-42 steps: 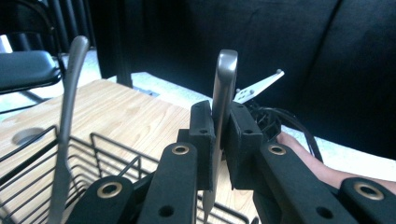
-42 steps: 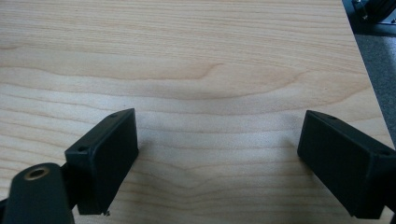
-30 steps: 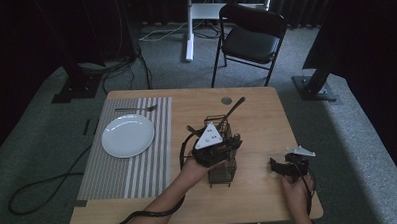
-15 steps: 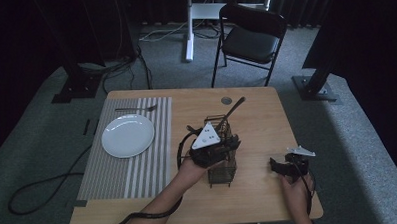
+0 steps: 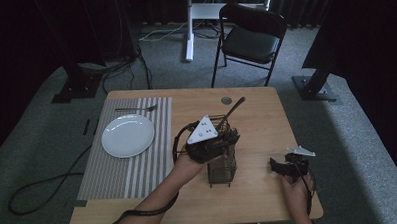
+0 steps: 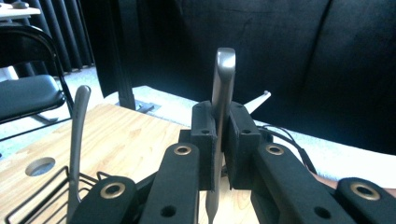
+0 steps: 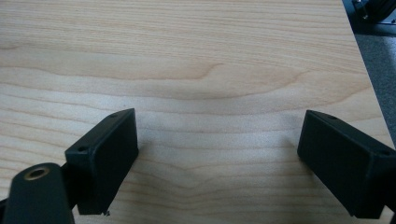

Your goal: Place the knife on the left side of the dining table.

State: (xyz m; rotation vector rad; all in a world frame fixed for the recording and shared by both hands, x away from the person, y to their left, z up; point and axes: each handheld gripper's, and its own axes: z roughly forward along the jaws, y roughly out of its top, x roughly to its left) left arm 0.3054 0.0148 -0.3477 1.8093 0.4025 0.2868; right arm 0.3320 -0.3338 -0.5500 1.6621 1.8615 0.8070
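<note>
From the high view, we see the left gripper (image 5: 226, 139) over the wire basket (image 5: 222, 167) in the middle of the wooden table (image 5: 256, 115). A second ago it sat lower, so it has gone up a bit. We think that means it is pulling a piece of cutlery out of the basket, and the pull has only just begun. One long handle (image 5: 235, 107) sticks out of the basket toward 1 o'clock. At 9 o'clock from the basket lies a round white plate (image 5: 128, 135) on a striped mat (image 5: 138, 164), with a fork (image 5: 135, 109) at 12 o'clock from the plate. The right gripper (image 5: 274, 165) rests near the table's edge at 3 o'clock from the basket, and it has not moved.

From the left gripper view, the two black jaws are squeezed shut on a flat metal knife (image 6: 221, 93). The knife stands straight up between the soft black pads. It is smooth, grey and shiny, with a rounded top. At 9 o'clock from it, a thin curved metal handle (image 6: 78, 121) stands in the black wire basket (image 6: 28, 205). A small round hole (image 6: 39, 166) is set in the table top.

From the right gripper view, the jaws stand wide apart with nothing between them. Under them is bare, pale wood with wavy lines.
</note>
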